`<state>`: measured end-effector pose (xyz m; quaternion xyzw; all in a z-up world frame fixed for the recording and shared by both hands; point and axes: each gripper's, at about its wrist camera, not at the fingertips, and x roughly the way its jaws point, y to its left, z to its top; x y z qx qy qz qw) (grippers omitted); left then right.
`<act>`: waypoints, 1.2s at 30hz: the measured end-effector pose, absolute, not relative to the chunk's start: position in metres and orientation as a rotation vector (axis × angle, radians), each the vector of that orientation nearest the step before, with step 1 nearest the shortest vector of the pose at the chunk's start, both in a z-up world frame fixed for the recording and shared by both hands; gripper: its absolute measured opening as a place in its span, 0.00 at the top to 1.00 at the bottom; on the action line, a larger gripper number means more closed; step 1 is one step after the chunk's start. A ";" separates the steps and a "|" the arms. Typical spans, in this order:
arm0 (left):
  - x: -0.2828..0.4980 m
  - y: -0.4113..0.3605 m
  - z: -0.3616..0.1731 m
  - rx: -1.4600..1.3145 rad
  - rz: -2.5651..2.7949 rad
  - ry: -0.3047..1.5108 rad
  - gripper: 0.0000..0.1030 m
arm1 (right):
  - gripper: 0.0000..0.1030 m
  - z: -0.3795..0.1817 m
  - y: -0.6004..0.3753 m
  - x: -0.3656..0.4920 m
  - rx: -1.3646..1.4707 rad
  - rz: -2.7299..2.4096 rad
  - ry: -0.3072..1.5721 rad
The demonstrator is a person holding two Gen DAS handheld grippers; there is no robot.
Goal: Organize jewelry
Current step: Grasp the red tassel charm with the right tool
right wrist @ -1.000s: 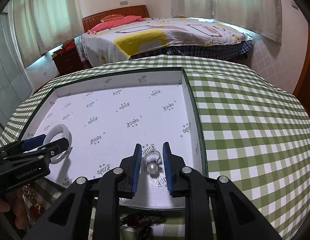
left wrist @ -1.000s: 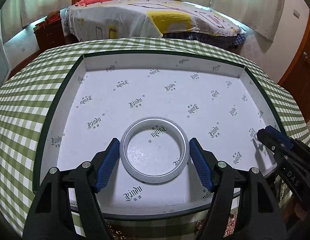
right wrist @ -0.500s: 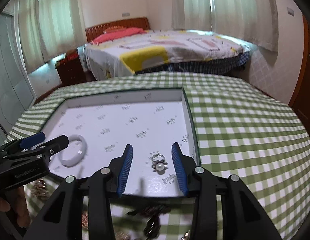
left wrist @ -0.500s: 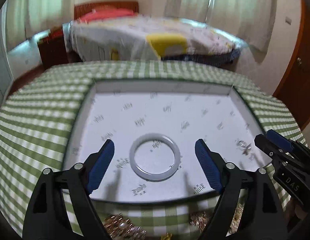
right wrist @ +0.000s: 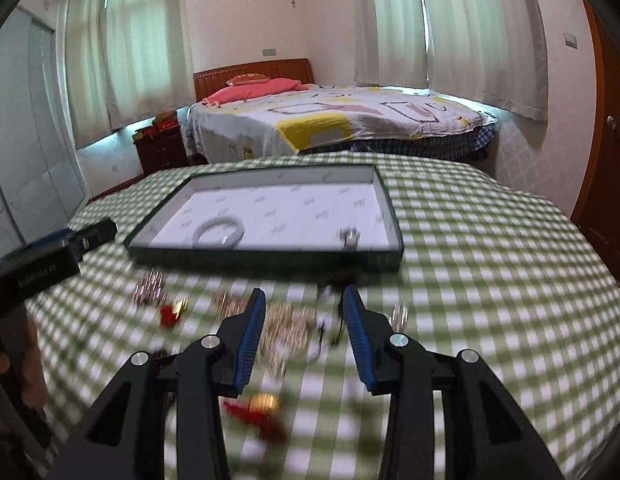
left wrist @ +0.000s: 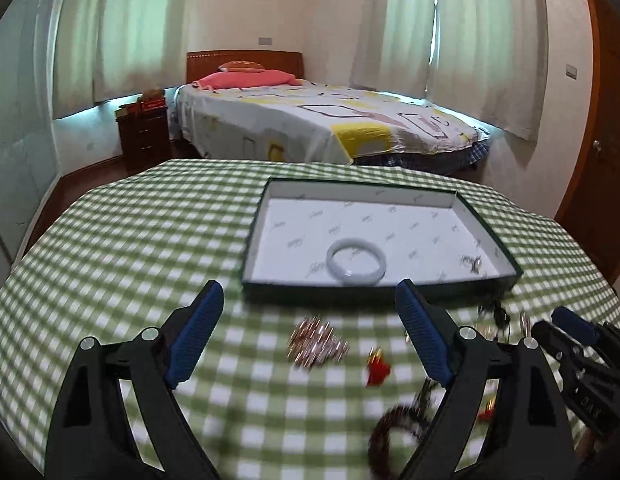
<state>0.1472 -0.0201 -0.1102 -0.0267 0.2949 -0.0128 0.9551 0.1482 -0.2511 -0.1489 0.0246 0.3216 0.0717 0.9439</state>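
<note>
Left gripper (left wrist: 306,336) jaws wide and opening, nothing between them. Right gripper (right wrist: 306,328) jaws partly open, empty, over loose jewelry (right wrist: 286,328) on checked bench (right wrist: 489,280). Bangle (left wrist: 355,261) and ring (left wrist: 471,262) lie apart in tray (left wrist: 381,294), near its front wall. Bench pieces blurred.

Curtained bedroom (left wrist: 469,28), bed (left wrist: 310,120), nightstand (left wrist: 144,136)

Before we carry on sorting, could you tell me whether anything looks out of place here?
Only a white bangle and a small ring lie in the box; the other jewelry is strewn loose on the checked tablecloth before it.
</note>
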 end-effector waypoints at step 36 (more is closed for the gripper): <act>0.089 -0.036 -0.153 -0.037 -0.096 0.703 0.16 | 0.90 -0.185 -0.253 0.110 0.047 0.163 0.739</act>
